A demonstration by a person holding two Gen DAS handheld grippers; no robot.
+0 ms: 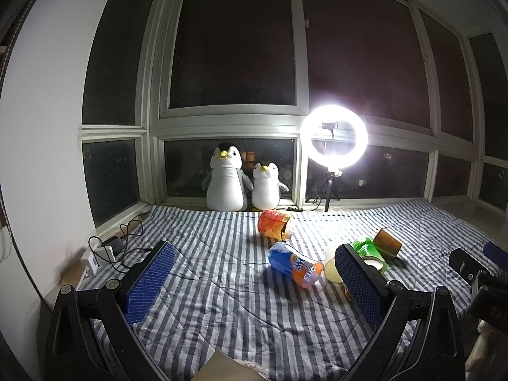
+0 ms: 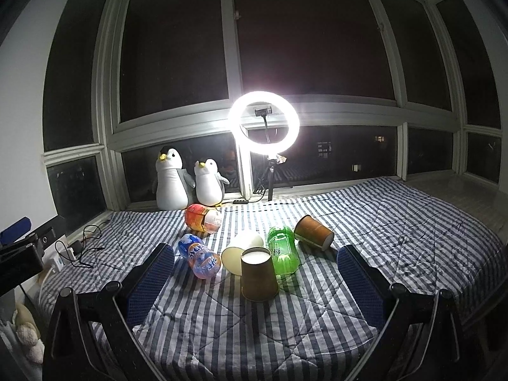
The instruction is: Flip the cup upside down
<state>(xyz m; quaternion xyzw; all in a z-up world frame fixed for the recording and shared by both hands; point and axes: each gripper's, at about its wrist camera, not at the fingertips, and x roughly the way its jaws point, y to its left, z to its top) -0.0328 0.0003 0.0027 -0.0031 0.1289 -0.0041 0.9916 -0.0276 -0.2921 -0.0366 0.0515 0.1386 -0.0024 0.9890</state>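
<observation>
Here we work over the striped bed (image 2: 397, 222), where a brown cup (image 2: 258, 274) already stands mouth-down, seemingly flipped, beside the green bottle (image 2: 282, 249), so both our right tool (image 2: 255, 281) and left tool (image 1: 254, 289) hang wide open, holding nothing.

Brown cup (image 2: 258, 274), blue-and-white striped quilt (image 2: 397, 222)

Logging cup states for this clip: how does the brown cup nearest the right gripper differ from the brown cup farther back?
The near brown cup stands upside down, base up; the far brown cup lies on its side. The near one is beside the green bottle's bottom end, the far one beside its neck end. Both are brown paper cups on the striped bedsheet.
</observation>
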